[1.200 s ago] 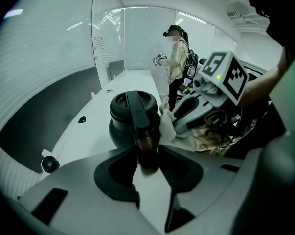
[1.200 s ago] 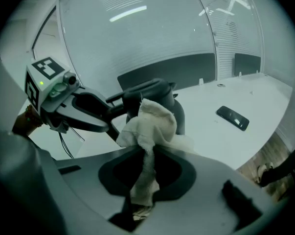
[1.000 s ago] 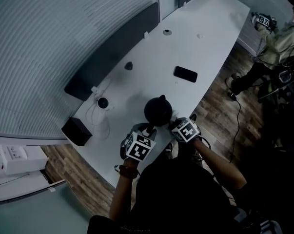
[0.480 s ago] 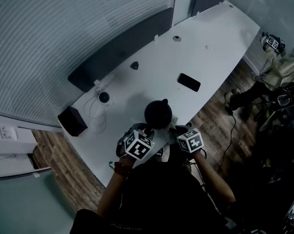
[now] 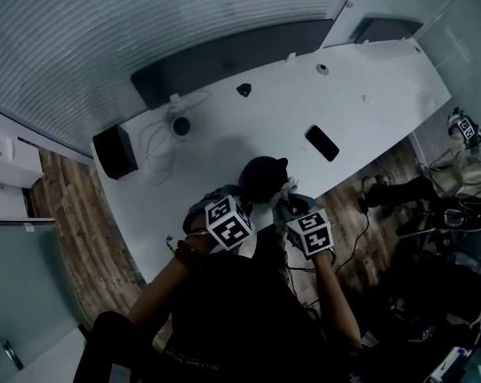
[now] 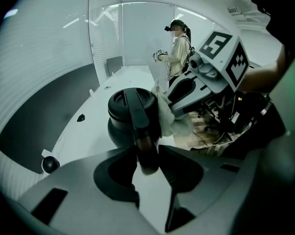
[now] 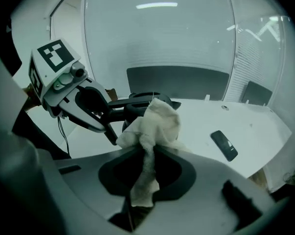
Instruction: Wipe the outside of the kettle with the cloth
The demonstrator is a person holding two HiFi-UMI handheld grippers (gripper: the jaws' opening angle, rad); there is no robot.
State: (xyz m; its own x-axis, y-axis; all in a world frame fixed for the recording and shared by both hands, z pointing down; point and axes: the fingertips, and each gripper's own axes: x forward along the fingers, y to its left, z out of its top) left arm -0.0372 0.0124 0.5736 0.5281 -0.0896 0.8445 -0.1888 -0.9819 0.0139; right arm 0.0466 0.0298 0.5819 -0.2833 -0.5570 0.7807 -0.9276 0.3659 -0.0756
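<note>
The kettle, black and round, stands on the white table close to its near edge, right in front of the person. The left gripper has the kettle's handle between its 2 jaws. They sit against both sides of the handle's lower end, roughly half open, and have just eased a little wider with the handle between them.

The right gripper has its jaws pinched nearly together on the cloth. A thin tail of it hangs down between them, and the bunched, pale bulk stands out past the tips. That bunch lies against the kettle's right side, just beside the handle and level with the lid, so the 2 grippers nearly meet around the kettle.

Farther along the table to the right, a dark phone lies flat, well apart from the kettle. At the far left of the table are a small round black device with a looped white cable and a black box at the corner. A dark panel runs along the table's far edge. Another person stands beyond the table's right end.
</note>
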